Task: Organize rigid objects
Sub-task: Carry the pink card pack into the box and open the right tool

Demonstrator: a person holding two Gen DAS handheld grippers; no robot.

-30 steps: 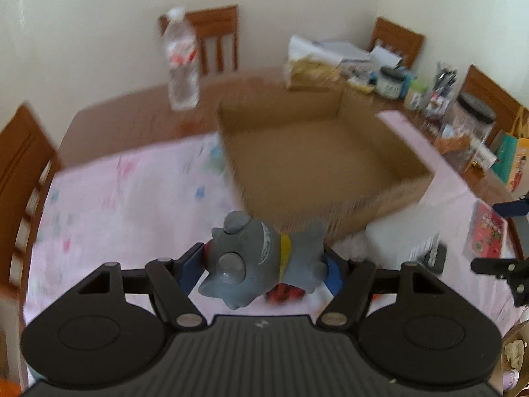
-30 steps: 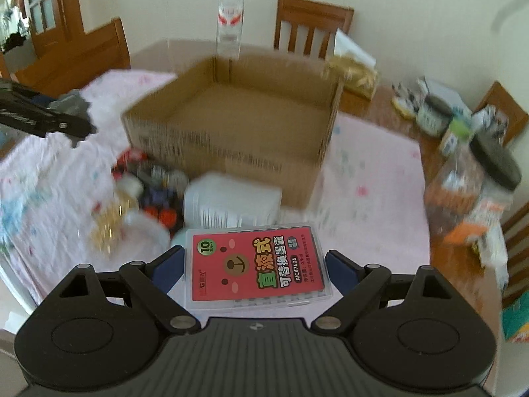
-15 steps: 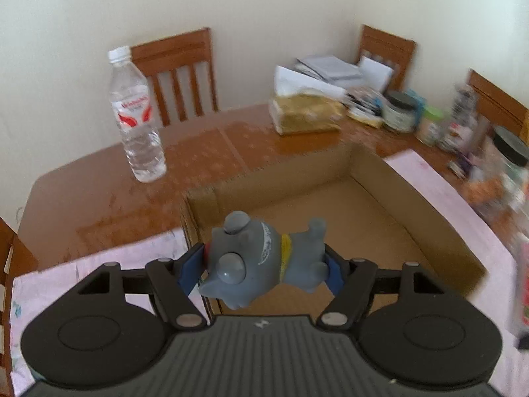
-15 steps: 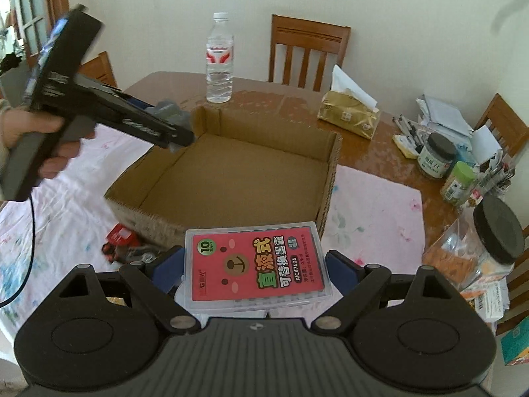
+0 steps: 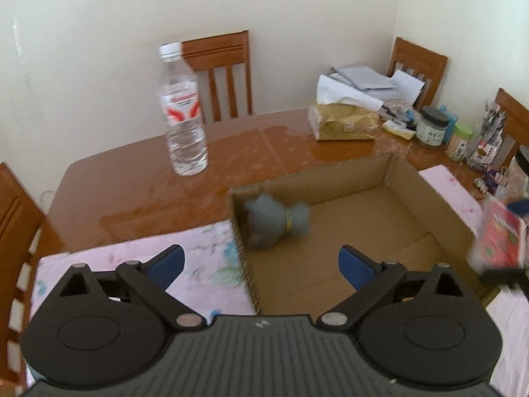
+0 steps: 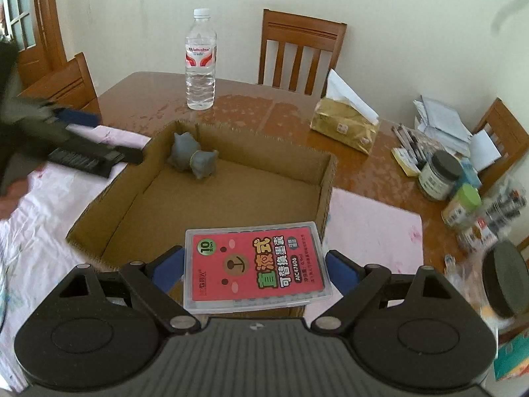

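An open cardboard box [image 5: 426, 198] [image 6: 325, 178] sits on the table. A grey toy animal [image 5: 276, 221] [image 6: 193, 157] lies in the box's far left corner, blurred in the left wrist view. My left gripper [image 5: 261, 264] is open and empty at the box's left near edge; it also shows in the right wrist view [image 6: 99, 139]. My right gripper [image 6: 254, 268] is shut on a red-labelled clear plastic case [image 6: 256, 264] at the box's near right corner. The case also shows in the left wrist view [image 5: 499, 238].
A water bottle [image 5: 183, 112] [image 6: 200, 61] stands behind the box. A gold tissue pack [image 6: 344, 125], jars [image 6: 436, 175], pens and papers crowd the table's right side. A pink floral cloth [image 5: 198, 264] covers the near table. Wooden chairs [image 6: 299, 53] surround it.
My left gripper opened and let go of the grey toy, which now lies in the box. My right gripper moved closer to the box with the case.
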